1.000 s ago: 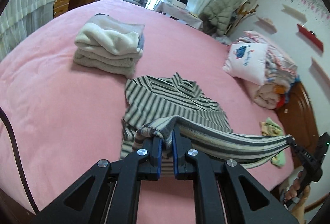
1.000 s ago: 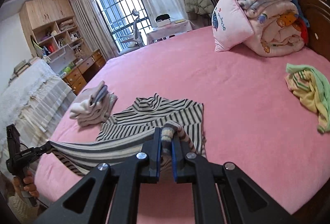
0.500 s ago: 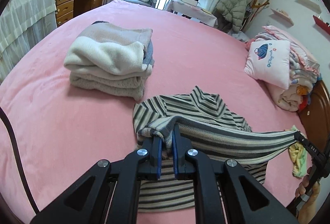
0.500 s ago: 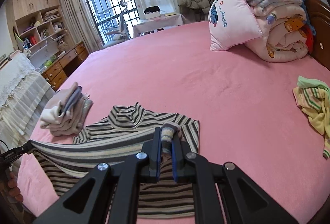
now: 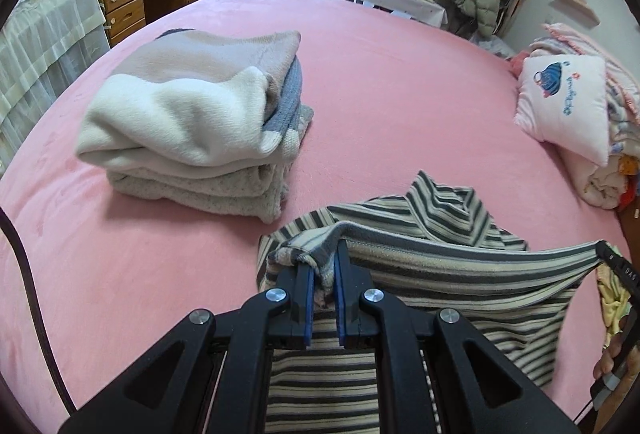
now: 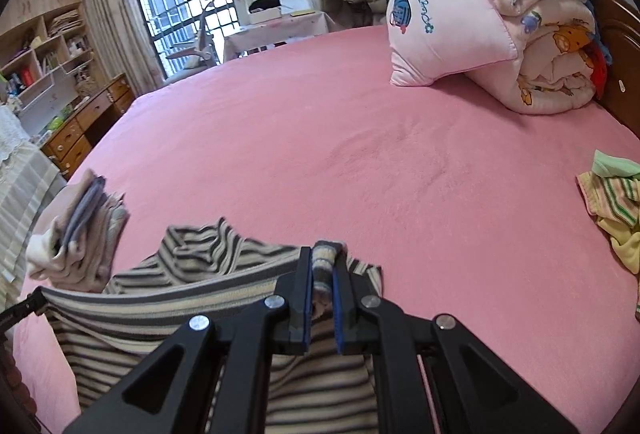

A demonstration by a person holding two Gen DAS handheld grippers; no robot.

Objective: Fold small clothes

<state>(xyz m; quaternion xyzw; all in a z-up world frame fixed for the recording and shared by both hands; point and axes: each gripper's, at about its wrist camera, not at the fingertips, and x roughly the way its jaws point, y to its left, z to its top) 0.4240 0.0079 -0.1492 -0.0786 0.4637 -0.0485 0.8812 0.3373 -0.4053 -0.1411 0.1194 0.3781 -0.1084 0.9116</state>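
Observation:
A grey-and-cream striped top point(image 5: 452, 274) point(image 6: 168, 314) lies on the pink bed point(image 5: 380, 82) point(image 6: 340, 138). Its near hem is lifted and stretched taut between both grippers, over the rest of the garment. My left gripper point(image 5: 323, 266) is shut on the hem's left corner. My right gripper point(image 6: 322, 266) is shut on the opposite corner, a bunched bit of cloth poking above its pads. The collar point(image 5: 440, 194) points away, toward the far side of the bed. Each view catches the other gripper's tip at its edge.
A stack of folded cream and grey clothes point(image 5: 192, 130) point(image 6: 76, 230) sits just left of the striped top. A green-yellow garment point(image 6: 612, 202) lies crumpled at the right. A pillow and rolled quilts point(image 6: 500, 34) stand by the headboard. A wooden dresser point(image 5: 152, 2) is beyond the bed.
Both grippers have carried the stretched hem forward and lower over the top toward its collar. The folded stack and pillow loom closer in both views.

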